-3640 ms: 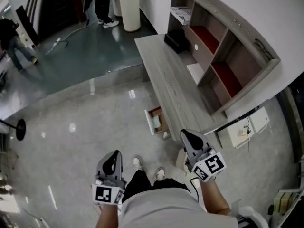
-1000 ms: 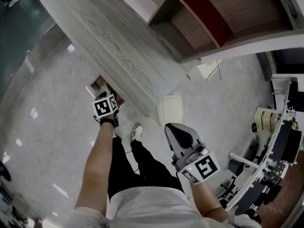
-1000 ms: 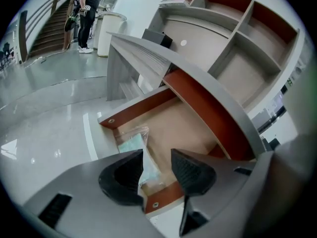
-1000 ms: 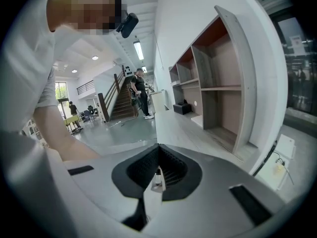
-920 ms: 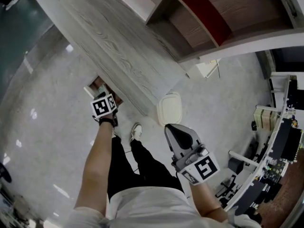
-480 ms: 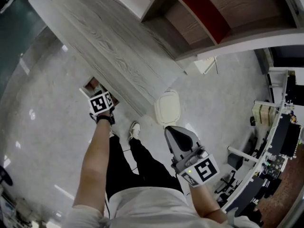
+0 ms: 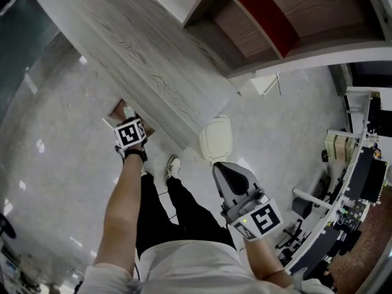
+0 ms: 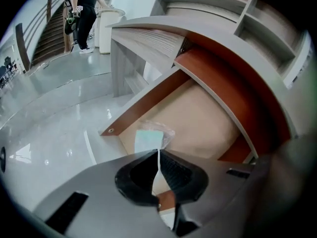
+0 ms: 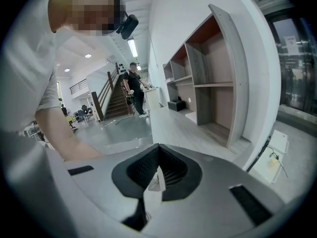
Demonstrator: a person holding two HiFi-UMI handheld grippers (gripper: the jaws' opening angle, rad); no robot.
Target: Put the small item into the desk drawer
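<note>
The small item, a clear packet with a pale teal card (image 8: 148, 139), lies on the beige floor of the open desk drawer (image 8: 143, 108), near its front left corner. My left gripper (image 8: 158, 151) hovers just above and behind the packet. Its jaws are closing, tips almost meeting, and nothing is between them. From the head view, the left gripper (image 7: 128, 120) reaches down over the drawer (image 7: 115, 109) under the grey desk (image 7: 141, 48). Held up near the person's body, my right gripper (image 7: 228, 175) is shut and empty, as the right gripper view (image 9: 158, 152) also shows.
A cream rounded bin (image 7: 215, 138) stands on the floor beside the desk. A shelf unit with red-brown backs (image 7: 263, 17) sits on the desk. The person's shoes (image 7: 173, 167) are close to the drawer. A person (image 8: 85, 14) stands far off by the stairs.
Since the earliest frame the person has stepped up to the drawer and stretched the left arm down over it. In the last second the left gripper has drifted slightly left; the right has stayed still.
</note>
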